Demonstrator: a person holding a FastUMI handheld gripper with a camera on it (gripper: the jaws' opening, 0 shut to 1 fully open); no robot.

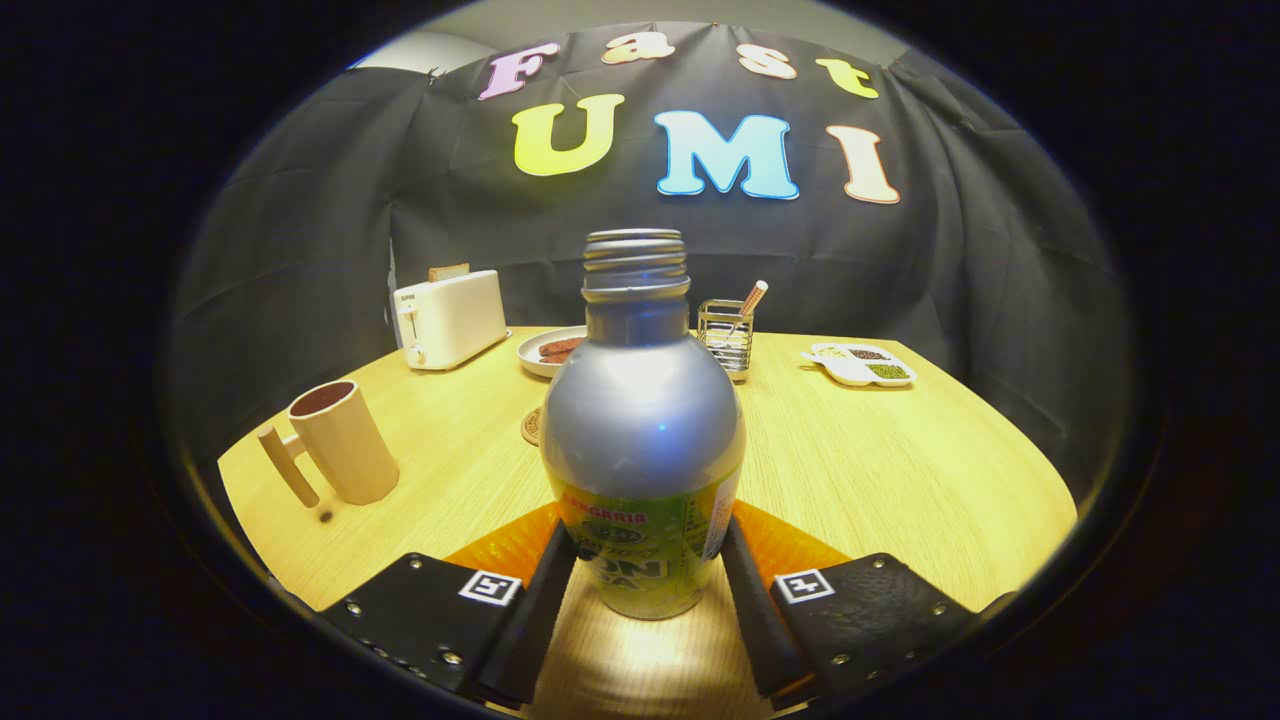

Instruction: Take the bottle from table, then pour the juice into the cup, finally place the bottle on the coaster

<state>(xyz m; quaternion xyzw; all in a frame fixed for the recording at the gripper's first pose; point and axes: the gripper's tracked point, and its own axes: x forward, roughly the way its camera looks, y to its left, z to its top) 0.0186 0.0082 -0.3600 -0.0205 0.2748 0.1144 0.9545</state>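
Silver bottle (642, 440) upright, uncapped, clamped btwn both fingers (545, 590) of gripper (644, 590), base apparently off table (900, 480). Cup (342, 440) stands to left; coaster (531, 427) just behind bottle, partly hidden.

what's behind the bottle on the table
Behind the bottle, held between the gripper fingers, a coaster edge peeks out, the rest covered. Farther back stand a plate and a wire holder.

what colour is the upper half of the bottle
Silver-grey metal above a green label, on the bottle between the hand-held gripper fingers; gripper view.
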